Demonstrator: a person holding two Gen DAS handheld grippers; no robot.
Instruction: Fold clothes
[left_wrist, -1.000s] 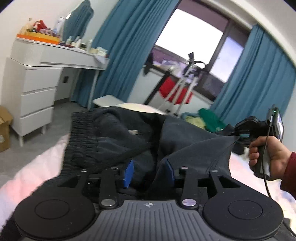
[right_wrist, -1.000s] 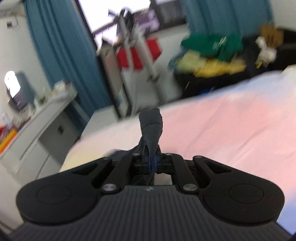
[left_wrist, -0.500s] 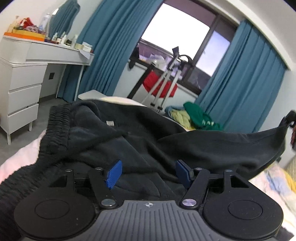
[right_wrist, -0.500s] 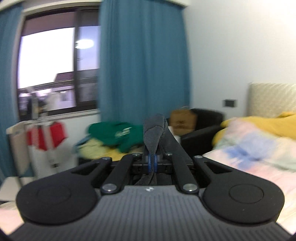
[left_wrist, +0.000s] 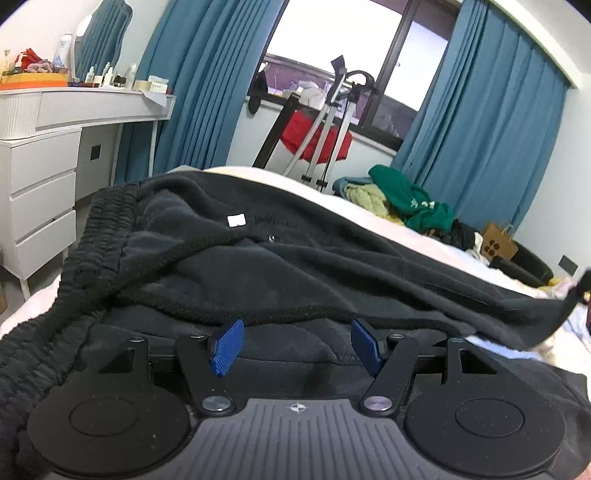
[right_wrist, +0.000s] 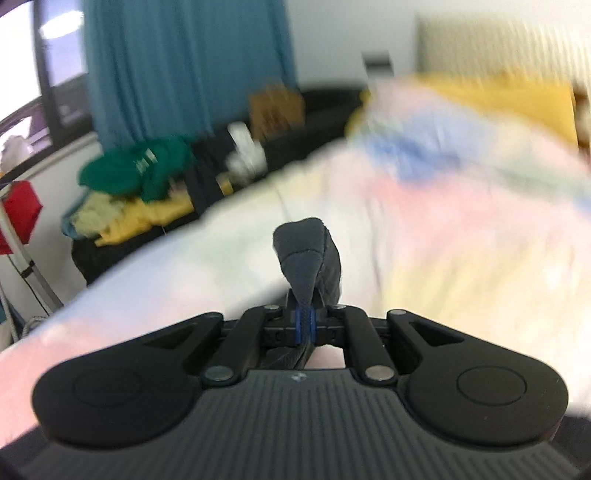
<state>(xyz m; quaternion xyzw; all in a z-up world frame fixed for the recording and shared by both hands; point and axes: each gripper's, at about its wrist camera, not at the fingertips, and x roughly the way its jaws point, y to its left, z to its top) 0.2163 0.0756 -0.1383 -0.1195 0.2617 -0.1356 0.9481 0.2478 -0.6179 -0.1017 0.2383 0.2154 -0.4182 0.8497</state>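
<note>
Black sweatpants with an elastic waistband and a small white label lie spread across the pale pink bed. My left gripper hovers low over the near folds. Its blue pads stand wide apart and open, with cloth lying under them but not pinched. One trouser leg stretches to the far right edge. In the blurred right wrist view, my right gripper pinches the dark leg end, which sticks up past the pads. Its jaws are just beginning to open, with the cloth still between them.
A white dresser with bottles on top stands at the left. A drying rack with red cloth is by the window. A heap of green and yellow clothes and a paper bag lie beyond the bed. A yellow blanket lies near the headboard.
My left jaws spread and let go of the fold they pinched. The right gripper swung fast to the right with the leg end, pulling the trouser leg out across the bed.
</note>
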